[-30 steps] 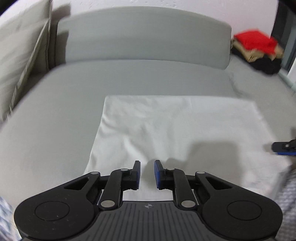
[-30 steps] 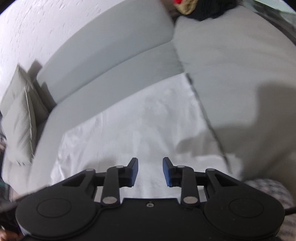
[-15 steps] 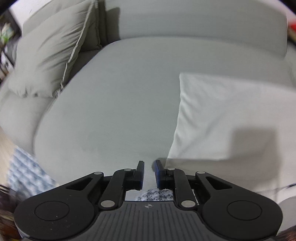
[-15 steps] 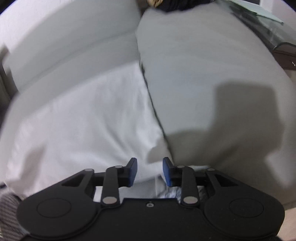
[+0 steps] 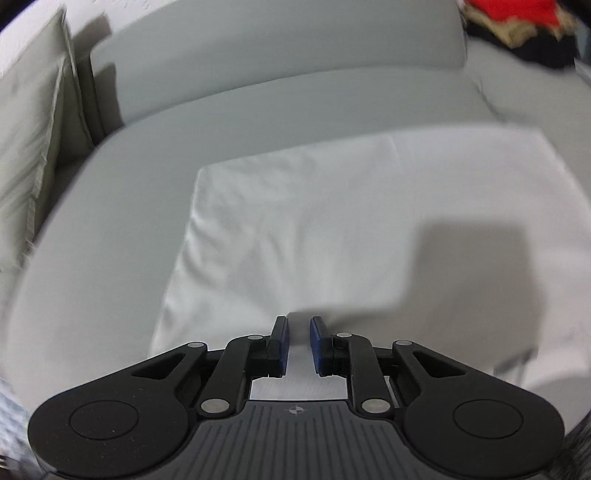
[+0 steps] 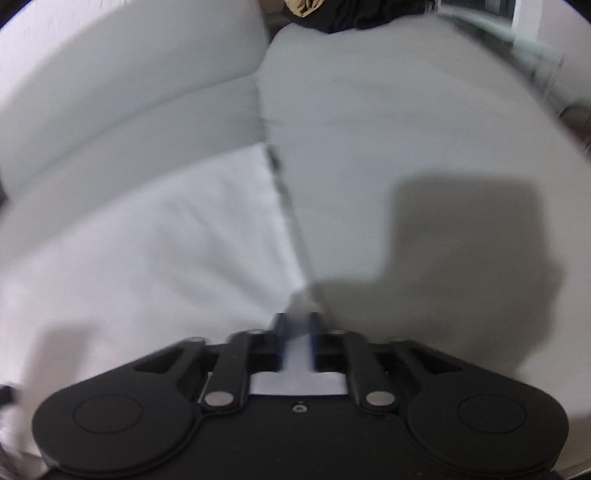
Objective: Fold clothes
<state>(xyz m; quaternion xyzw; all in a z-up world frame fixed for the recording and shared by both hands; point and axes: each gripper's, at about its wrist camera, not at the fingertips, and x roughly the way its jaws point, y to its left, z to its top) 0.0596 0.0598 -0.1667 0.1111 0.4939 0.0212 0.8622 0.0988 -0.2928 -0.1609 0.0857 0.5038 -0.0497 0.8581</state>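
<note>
A white garment [image 5: 332, 221] lies flat on the grey sofa seat [image 5: 110, 221], folded into a rough rectangle. My left gripper [image 5: 298, 341] is at its near edge, jaws slightly apart with white cloth between the blue pads. My right gripper [image 6: 295, 332] is at the near right corner of the same garment [image 6: 166, 258], beside the seam between two cushions, with cloth between its narrowly parted fingers. The right wrist view is blurred.
The sofa backrest [image 5: 277, 55] runs along the back. A grey pillow [image 5: 29, 129] stands at the left. A pile of red, tan and black clothes [image 5: 517, 29] sits at the far right, also in the right wrist view [image 6: 332, 11].
Both grippers have dropped to the garment's near edge and narrowed, with cloth now between the fingers. The left gripper swung left off the garment and back onto it.
</note>
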